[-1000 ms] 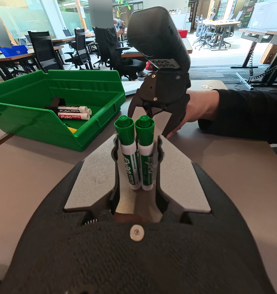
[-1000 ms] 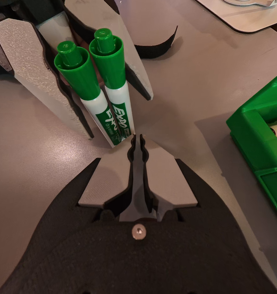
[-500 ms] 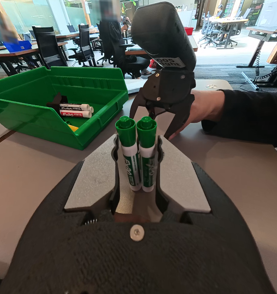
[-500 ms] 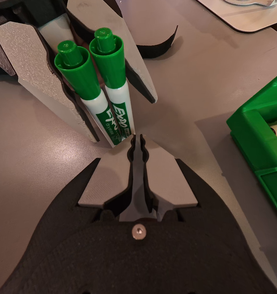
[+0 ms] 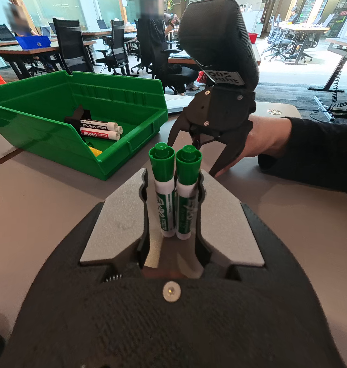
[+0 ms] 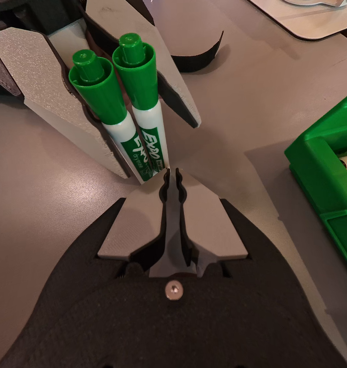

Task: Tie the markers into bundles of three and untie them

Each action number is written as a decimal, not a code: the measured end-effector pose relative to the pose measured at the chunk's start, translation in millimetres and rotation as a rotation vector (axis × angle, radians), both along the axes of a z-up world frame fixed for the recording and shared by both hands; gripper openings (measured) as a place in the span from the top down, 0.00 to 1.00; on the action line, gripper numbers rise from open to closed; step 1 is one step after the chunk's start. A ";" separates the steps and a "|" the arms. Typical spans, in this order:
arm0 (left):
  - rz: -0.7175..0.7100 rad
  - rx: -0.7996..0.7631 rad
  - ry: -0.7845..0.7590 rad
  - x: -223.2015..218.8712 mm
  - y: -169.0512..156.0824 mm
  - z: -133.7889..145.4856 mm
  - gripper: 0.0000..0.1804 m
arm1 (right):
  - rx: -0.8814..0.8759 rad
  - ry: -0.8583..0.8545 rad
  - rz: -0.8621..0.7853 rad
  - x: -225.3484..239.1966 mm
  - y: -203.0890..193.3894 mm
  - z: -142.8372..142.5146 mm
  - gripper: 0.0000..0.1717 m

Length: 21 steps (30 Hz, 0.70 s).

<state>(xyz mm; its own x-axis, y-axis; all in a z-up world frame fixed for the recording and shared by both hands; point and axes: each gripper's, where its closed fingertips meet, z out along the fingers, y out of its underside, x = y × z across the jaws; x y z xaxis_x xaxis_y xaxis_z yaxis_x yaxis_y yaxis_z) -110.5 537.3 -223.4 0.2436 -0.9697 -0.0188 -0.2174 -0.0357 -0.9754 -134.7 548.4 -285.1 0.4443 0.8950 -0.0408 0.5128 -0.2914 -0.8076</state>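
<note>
My left gripper [image 5: 173,177] is shut on two green-capped markers [image 5: 174,191] and holds them upright, side by side, over the grey table [image 5: 49,209]. The right wrist view shows the same markers [image 6: 128,123] with the left gripper's fingers [image 6: 49,89] against their caps. My right gripper [image 6: 172,170] is shut and empty, with its tips just in front of the markers' lower ends. In the left wrist view its black body [image 5: 218,99] rises behind the markers, held by a hand [image 5: 268,139]. A loose black strap [image 6: 198,57] lies on the table behind the left gripper.
A green bin [image 5: 112,95] at the left holds a strapped bundle of markers [image 5: 101,129] and a yellow one [image 5: 96,152]. Its corner shows at the right in the right wrist view [image 6: 318,159]. A flat grey device [image 6: 288,20] lies at the far edge. Office desks and chairs stand beyond. Left tips to right tips: about 6 cm. Left tips and right tips are each some 20 cm from the loose black strap [image 6: 198,57].
The left gripper and its two green markers have shifted slightly towards the right gripper. Both grasps are unchanged.
</note>
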 end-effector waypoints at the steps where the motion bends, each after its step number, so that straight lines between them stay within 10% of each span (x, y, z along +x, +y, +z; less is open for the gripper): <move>1: -0.005 -0.004 -0.002 0.4 -1.1 0.2 0.73 | 0.000 0.000 0.000 -0.1 0.0 0.0 0.99; 21: -0.103 -0.098 -0.081 0.1 -6.5 8.0 0.70 | -0.002 -0.001 0.003 -0.4 -1.0 -0.2 0.99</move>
